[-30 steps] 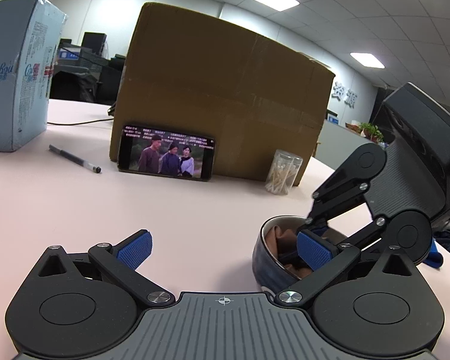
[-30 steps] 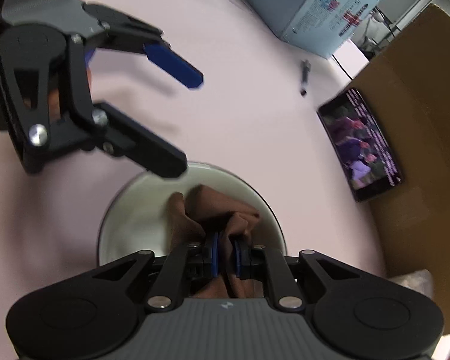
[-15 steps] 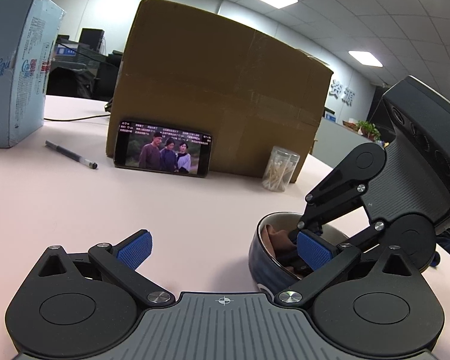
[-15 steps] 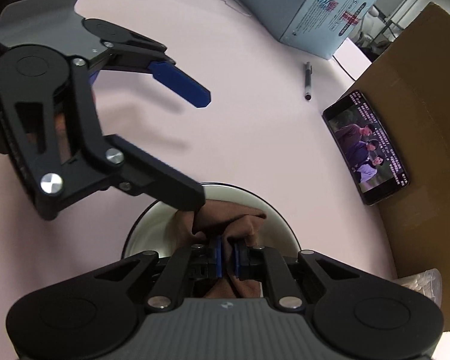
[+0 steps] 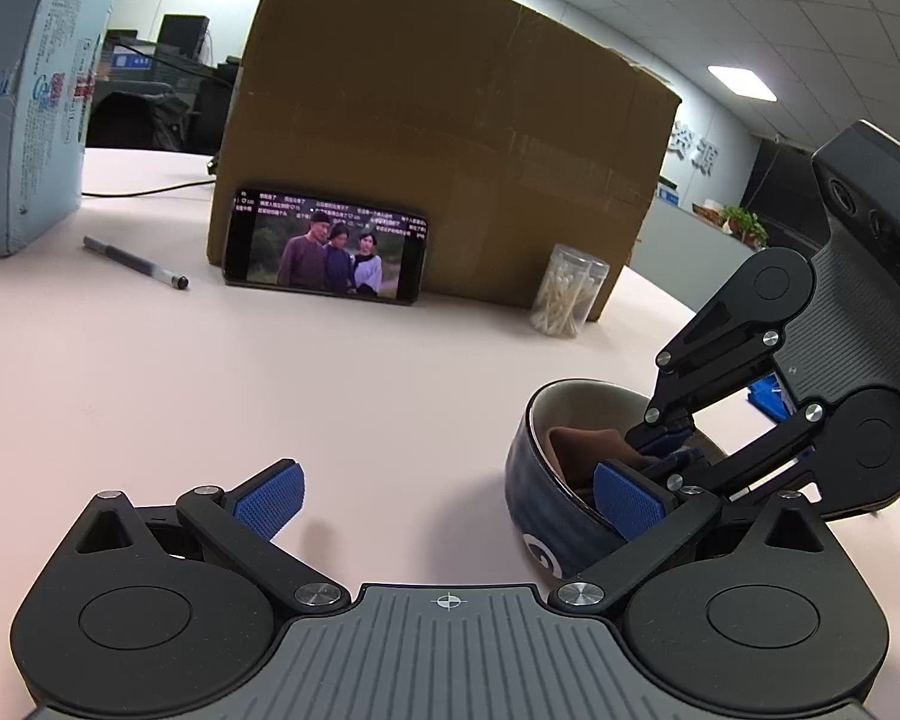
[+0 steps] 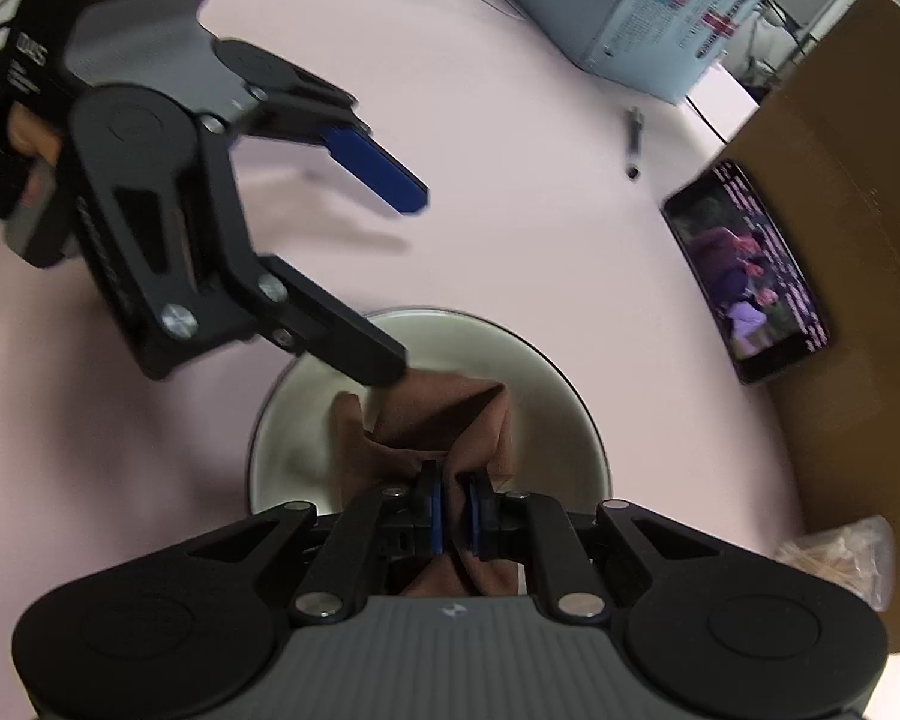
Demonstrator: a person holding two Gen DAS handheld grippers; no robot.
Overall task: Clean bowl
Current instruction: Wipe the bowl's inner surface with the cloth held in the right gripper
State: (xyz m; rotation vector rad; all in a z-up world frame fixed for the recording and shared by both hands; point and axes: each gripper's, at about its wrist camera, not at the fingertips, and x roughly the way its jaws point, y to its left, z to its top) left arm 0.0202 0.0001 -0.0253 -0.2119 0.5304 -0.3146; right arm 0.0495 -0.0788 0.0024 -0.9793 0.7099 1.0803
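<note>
**Fingers clamped on cloth, bowl braced for wiping**

Fingers [image 6: 435, 504] of the right gripper [image 6: 455, 513] pinched tight together on a bunched brown cloth [image 6: 444, 414], pressing it down into the bowl [image 6: 564, 396]. Left gripper [image 5: 447, 498] spread wide apart, one blue pad [image 5: 627, 504] reaching over the near rim of the bowl, the other pad [image 5: 270, 495] hanging free above bare desk [image 5: 270, 372]; no grip on the rim visible, contact impossible to confirm.

Bowl standing upright on the pink desk, toward its right edge in the left wrist view, well in front of the cardboard box [image 5: 438, 150], with a phone [image 5: 324, 252] propped against the box, a jar of cotton swabs [image 5: 567, 297] beside it, and a pen [image 5: 135, 261] farther left near a pale blue carton [image 5: 24, 120].

Probably glazed ceramic: stiff, fairly heavy, smooth inside, dark blue outside, breakable if knocked off the edge. Likely to slide or spin on the smooth desk under a sideways wipe, so best steadied at the rim, one pad inside the wall and one outside. Cloth soft and light, prone to slipping out if pinched only at a loose fold; better gripped through the thick bunch, as here.
</note>
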